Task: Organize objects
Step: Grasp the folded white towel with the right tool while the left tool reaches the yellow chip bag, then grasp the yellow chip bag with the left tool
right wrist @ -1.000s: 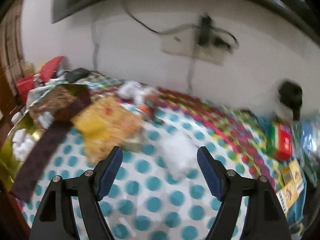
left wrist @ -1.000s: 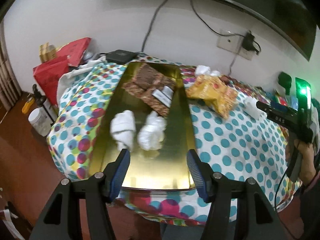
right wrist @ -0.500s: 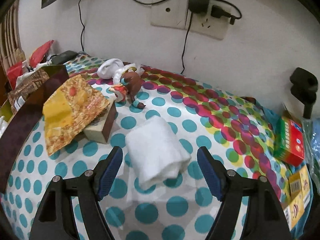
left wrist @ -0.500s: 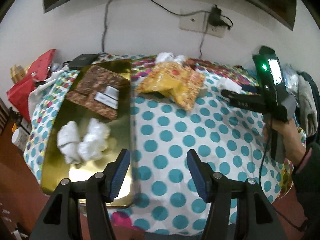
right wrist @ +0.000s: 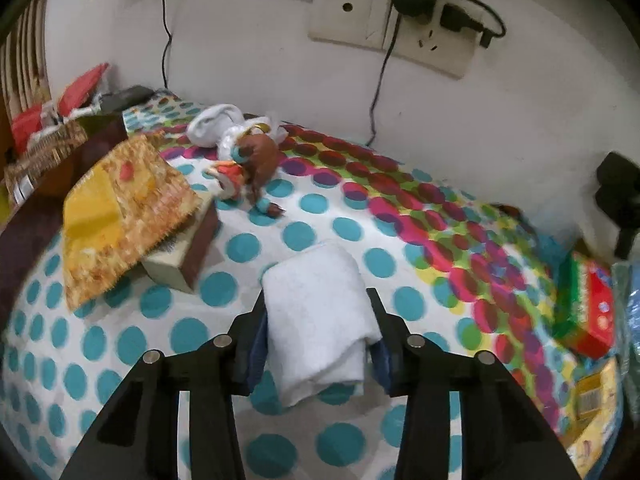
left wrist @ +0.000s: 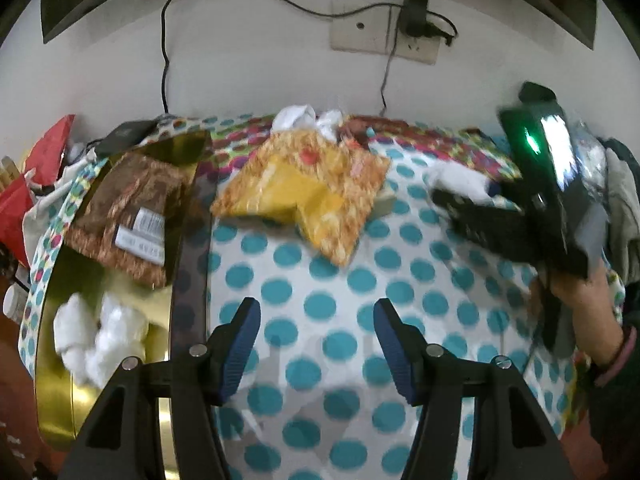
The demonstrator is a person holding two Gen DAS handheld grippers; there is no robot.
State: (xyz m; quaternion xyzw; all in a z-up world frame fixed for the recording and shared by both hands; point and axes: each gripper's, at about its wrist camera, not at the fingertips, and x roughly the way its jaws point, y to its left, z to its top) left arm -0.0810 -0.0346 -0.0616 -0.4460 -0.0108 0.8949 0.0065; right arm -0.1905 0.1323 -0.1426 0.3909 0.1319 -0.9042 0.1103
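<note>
White towel (right wrist: 320, 312): my right gripper (right wrist: 318, 344) has just closed on it; long axis runs up-frame, away from me.
Left view only: gold tray (left wrist: 56, 380), lower left.
Left gripper (left wrist: 316, 344): spread, empty.

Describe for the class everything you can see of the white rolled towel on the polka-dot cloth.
The white rolled towel is a soft, terry-looking cloth folded into a loose roll, its layered end facing the camera. It lies on the polka-dot cloth, just right of a small box tucked under a yellow snack bag. The right gripper has just been closing, and its blue pads now press the roll's two sides, slightly pinching it. In the left wrist view it appears only as a blurred white shape at that gripper's tips.
</note>
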